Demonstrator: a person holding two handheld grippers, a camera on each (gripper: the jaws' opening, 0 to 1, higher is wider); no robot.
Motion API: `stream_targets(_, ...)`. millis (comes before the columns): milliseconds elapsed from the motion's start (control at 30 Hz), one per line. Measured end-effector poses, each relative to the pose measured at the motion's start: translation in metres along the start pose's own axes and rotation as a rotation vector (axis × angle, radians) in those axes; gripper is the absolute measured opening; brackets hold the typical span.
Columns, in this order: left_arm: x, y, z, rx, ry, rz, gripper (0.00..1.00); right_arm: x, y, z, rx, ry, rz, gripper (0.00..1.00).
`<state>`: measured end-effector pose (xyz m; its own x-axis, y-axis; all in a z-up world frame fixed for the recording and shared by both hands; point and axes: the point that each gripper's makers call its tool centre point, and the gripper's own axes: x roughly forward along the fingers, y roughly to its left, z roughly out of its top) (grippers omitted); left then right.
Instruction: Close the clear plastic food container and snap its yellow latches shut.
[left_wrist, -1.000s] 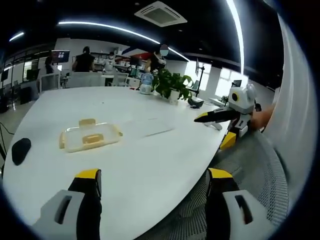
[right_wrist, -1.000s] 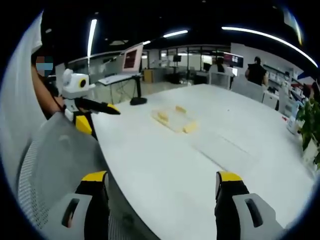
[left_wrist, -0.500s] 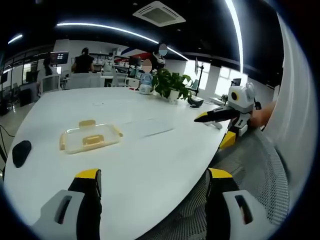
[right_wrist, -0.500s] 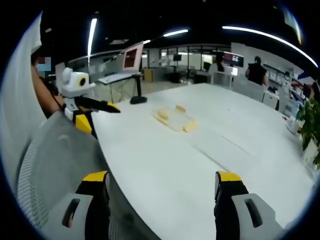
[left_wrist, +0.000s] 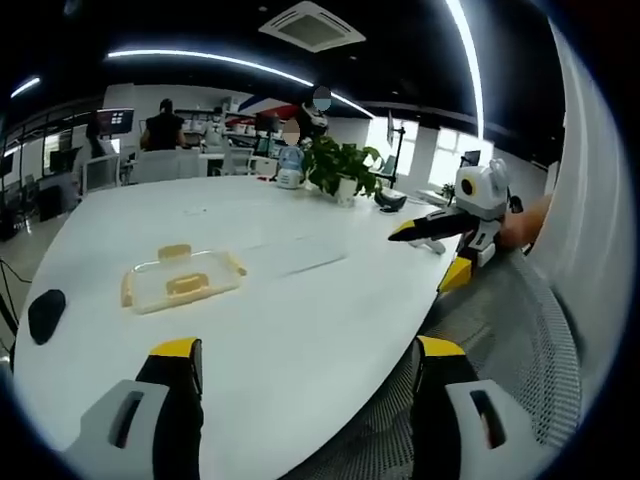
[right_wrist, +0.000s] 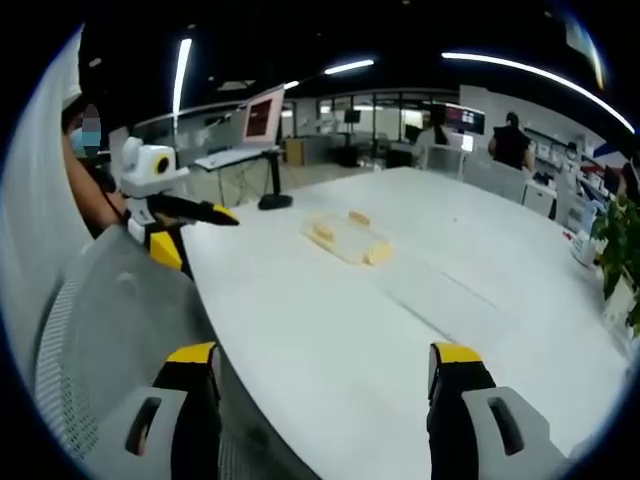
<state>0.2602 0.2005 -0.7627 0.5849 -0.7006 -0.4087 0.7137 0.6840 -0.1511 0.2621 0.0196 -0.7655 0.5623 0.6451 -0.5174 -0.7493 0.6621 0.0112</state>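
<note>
A clear plastic food container (left_wrist: 180, 279) with yellow latches lies flat on the white table (left_wrist: 300, 300), toward the left in the left gripper view. From the right gripper view the same container (right_wrist: 347, 240) lies mid-table, farther off. My left gripper (left_wrist: 305, 385) is open and empty near the table's front edge, well short of the container. My right gripper (right_wrist: 320, 395) is open too, hovering over the near edge. The right gripper (left_wrist: 440, 228) also shows at the right of the left gripper view, and the left gripper (right_wrist: 185, 212) at the left of the right gripper view.
A black mouse (left_wrist: 45, 313) lies left of the container. A potted plant (left_wrist: 340, 168) and a small bottle (left_wrist: 290, 170) stand at the table's far end. A mesh chair back (right_wrist: 110, 320) sits close by. People stand at desks in the background.
Both views shifted slightly as my hands moved. The container stays where it was, and both grippers remain open.
</note>
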Motion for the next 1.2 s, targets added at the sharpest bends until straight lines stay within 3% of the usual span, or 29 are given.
stream_targets(233, -0.002, 0.001, 0.002, 0.024, 0.005, 0.016, 0.88, 0.0, 0.001, -0.004, 0.02, 0.03, 0.003, 0.87)
stream_targets(767, -0.002, -0.002, 0.003, 0.067, 0.03, -0.016, 0.88, 0.001, 0.003, 0.002, -0.008, 0.03, 0.023, 0.86)
stream_targets(1200, 0.004, 0.016, -0.003, 0.095, 0.072, -0.04, 0.88, 0.013, 0.002, 0.004, -0.031, 0.059, 0.042, 0.84)
